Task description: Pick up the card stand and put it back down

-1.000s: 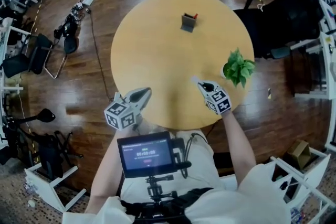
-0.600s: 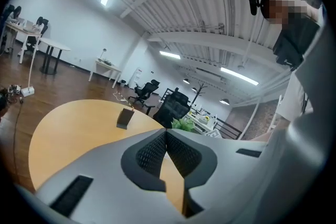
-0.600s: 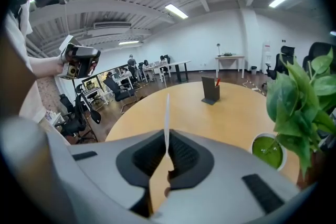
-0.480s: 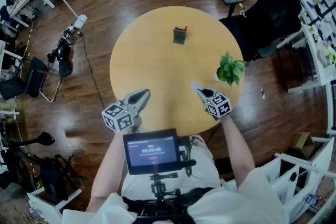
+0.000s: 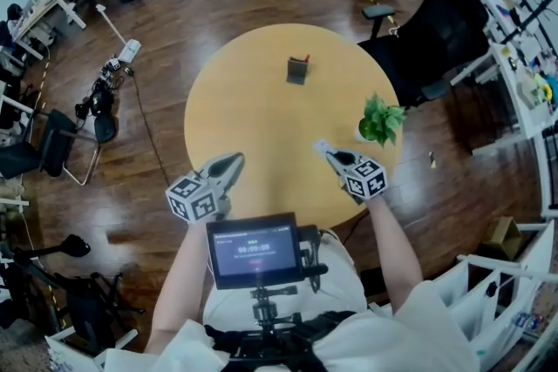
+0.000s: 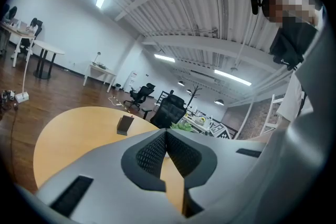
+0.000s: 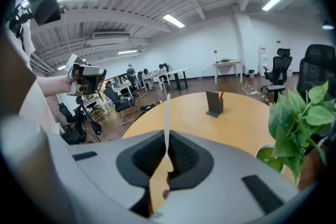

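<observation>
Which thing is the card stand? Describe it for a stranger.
Find the round wooden table. Near its far edge stands the card stand. It is small and dark grey with a red tip, unlike the leafy potted plant at the right.

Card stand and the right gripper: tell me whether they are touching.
Apart. The head view shows bare tabletop between the card stand and the right gripper, whose jaws pinch a thin white card.
</observation>
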Demonstrator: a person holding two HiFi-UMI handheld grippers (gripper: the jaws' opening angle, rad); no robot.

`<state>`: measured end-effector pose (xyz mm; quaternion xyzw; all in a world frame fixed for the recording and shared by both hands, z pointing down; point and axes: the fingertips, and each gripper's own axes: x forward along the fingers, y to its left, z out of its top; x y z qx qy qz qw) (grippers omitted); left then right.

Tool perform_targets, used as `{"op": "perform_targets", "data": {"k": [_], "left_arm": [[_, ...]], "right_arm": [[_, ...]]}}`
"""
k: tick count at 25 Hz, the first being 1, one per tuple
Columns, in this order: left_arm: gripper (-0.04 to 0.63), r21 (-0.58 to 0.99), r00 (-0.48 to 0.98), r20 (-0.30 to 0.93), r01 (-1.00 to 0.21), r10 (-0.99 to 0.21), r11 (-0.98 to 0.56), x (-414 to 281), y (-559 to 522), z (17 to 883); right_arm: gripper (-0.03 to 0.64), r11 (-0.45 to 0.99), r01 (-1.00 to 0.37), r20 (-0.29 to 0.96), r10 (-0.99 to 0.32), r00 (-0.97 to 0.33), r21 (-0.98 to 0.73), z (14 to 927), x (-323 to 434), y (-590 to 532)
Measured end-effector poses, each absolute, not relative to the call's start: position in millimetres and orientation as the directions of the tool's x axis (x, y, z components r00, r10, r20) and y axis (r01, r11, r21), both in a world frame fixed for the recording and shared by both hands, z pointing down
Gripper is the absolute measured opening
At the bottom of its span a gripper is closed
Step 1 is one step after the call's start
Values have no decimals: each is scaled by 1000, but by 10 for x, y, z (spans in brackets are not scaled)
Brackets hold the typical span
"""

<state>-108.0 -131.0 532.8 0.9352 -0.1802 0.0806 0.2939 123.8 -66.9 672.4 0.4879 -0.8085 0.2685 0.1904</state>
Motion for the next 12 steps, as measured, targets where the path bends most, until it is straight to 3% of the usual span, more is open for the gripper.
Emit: {"op": "perform_targets", "data": {"k": [12], "left_arm": [[0, 474, 940, 251, -327, -231, -818, -1079, -1369, 5245]], "right_arm": [[28, 375, -906, 525, -741, -419, -194, 5988, 1192, -654]]}}
